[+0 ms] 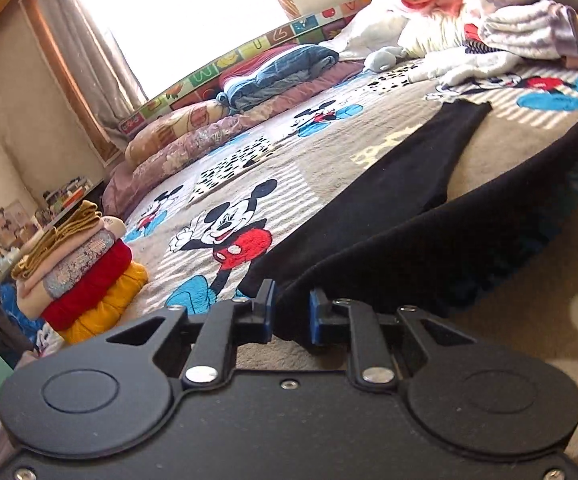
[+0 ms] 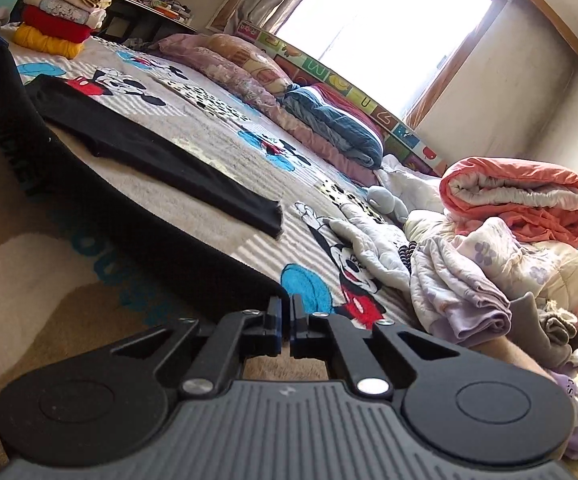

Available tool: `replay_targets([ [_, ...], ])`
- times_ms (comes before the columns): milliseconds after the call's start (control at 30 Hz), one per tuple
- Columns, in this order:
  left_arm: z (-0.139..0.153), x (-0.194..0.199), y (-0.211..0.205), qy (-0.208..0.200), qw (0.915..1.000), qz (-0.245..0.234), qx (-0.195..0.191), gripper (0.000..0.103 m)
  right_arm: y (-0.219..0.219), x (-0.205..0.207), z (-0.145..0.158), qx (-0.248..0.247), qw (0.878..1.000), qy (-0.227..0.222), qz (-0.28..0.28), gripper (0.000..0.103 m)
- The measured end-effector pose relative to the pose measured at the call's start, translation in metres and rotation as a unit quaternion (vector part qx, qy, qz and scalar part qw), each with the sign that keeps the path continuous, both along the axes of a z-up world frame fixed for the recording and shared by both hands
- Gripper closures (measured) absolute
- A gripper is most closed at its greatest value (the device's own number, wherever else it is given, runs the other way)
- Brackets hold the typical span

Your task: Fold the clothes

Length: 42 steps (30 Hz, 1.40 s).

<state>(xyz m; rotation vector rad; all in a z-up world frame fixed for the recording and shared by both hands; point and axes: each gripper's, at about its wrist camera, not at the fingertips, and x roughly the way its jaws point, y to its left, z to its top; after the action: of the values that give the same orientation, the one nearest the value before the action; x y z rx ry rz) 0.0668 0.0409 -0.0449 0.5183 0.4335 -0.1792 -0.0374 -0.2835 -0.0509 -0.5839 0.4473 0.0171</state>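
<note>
The black garment is lying across the bed, running from centre frame down to the lower edge in both wrist views. Both claws are gripping its near hem: the left claw is pinching the cloth at one corner, the right claw is clamped nearly together on the other. It is looking soft, light and limp — likely to sag between the grips, so corners are the sensible hold. No containers here — only a folded stack at left.

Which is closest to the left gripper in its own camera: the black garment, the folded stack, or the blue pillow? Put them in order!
From the left gripper:
1. Black garment, at its fingertips.
2. Folded stack, on the left.
3. Blue pillow, far back by the window.
</note>
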Motion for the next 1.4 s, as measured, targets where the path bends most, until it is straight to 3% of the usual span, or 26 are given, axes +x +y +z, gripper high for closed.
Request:
replay_targets([
  [400, 0.004, 0.077, 0.027, 0.09, 0.9888, 0.028, -0.116, 0.088, -0.002, 0.129, 0.044, -0.037, 0.996, 0.071, 0.034, 0.099],
  [600, -0.005, 0.103, 0.041, 0.127, 0.9776, 0.03, -0.165, 0.088, 0.004, 0.187, 0.041, -0.041, 0.993, 0.11, 0.031, 0.099],
  [700, -0.005, 0.11, 0.055, 0.144, 0.9677, 0.031, -0.205, 0.088, 0.01, 0.209, 0.041, -0.058, 0.991, 0.117, 0.034, 0.099],
  [900, 0.005, 0.125, 0.076, 0.152, 0.9541, 0.031, -0.256, 0.088, 0.017, 0.246, 0.045, -0.065, 0.987, 0.139, 0.04, 0.099],
  [1133, -0.006, 0.149, 0.079, 0.17, 0.9503, 0.045, -0.257, 0.088, 0.032, 0.293, 0.039, -0.077, 0.979, 0.185, 0.044, 0.099],
  [1400, -0.01, 0.149, 0.084, 0.178, 0.9481, 0.038, -0.261, 0.089, 0.04, 0.335, 0.026, -0.081, 0.969, 0.231, 0.044, 0.099],
])
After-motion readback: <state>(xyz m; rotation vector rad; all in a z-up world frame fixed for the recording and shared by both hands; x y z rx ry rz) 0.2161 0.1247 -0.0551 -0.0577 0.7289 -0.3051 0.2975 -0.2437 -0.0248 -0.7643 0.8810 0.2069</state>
